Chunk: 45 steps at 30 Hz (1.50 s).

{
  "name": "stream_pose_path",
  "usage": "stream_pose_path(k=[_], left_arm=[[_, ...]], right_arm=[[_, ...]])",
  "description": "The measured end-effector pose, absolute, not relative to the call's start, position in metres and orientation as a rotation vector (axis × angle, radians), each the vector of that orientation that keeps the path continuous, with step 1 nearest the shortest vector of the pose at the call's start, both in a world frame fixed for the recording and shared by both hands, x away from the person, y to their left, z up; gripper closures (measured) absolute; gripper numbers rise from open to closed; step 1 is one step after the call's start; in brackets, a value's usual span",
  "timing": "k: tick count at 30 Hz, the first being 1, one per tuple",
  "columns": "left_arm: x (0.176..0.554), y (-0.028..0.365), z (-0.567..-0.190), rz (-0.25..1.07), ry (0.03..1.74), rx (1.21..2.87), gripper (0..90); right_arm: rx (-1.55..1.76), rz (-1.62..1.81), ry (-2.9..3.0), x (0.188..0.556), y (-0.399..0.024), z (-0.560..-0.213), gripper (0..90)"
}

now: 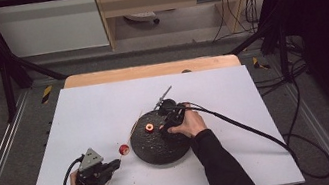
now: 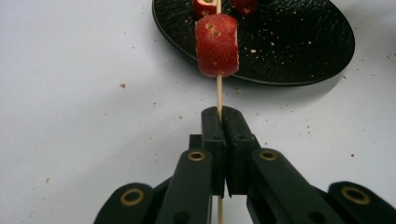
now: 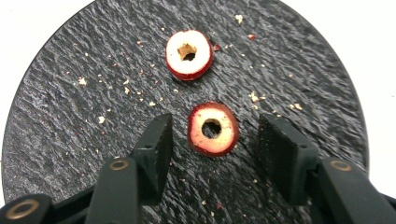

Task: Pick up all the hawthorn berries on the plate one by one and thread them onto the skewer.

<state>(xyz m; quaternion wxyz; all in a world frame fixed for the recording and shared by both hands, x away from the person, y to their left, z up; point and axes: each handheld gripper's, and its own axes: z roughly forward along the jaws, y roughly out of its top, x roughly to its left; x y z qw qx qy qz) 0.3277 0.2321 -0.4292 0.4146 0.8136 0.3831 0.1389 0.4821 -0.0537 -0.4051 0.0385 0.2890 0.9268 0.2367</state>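
Observation:
My left gripper (image 2: pixel 222 116) is shut on a thin wooden skewer (image 2: pixel 218 91) that carries a red cored fruit piece (image 2: pixel 216 45) above the white table. In the high view that gripper (image 1: pixel 113 164) sits at the front left, with the skewered piece (image 1: pixel 123 150) just left of the black plate (image 1: pixel 159 149). My right gripper (image 3: pixel 215 140) hangs over the plate (image 3: pixel 84 116), jaws apart on either side of a cored fruit ring (image 3: pixel 213 129), with a gap at each pad. A second ring (image 3: pixel 188 54) lies farther along the plate.
Crumbs dot the plate and the white board (image 1: pixel 105 112). A metal tool (image 1: pixel 163 96) lies beyond the plate. Cables (image 1: pixel 260 132) trail off to the right from the right gripper (image 1: pixel 170 122). A black frame surrounds the table.

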Motion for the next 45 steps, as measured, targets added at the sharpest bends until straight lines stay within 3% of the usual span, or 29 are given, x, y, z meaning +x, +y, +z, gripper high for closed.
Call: stream_pose_path(k=[14, 30, 45], left_arm=[[0.328, 0.232, -0.43, 0.345, 0.968, 2.046, 87.9], [0.327, 0.231, -0.429, 0.348, 0.964, 2.045, 87.9], [0.325, 0.228, -0.429, 0.362, 0.959, 2.032, 87.9]], right_arm=[[0.873, 0.705, 2.887, 0.486, -0.05, -0.415, 61.6], [0.958, 0.79, 2.845, 0.482, -0.053, -0.403, 62.7], [1.204, 1.218, 2.632, 0.455, -0.075, -0.385, 62.9]])
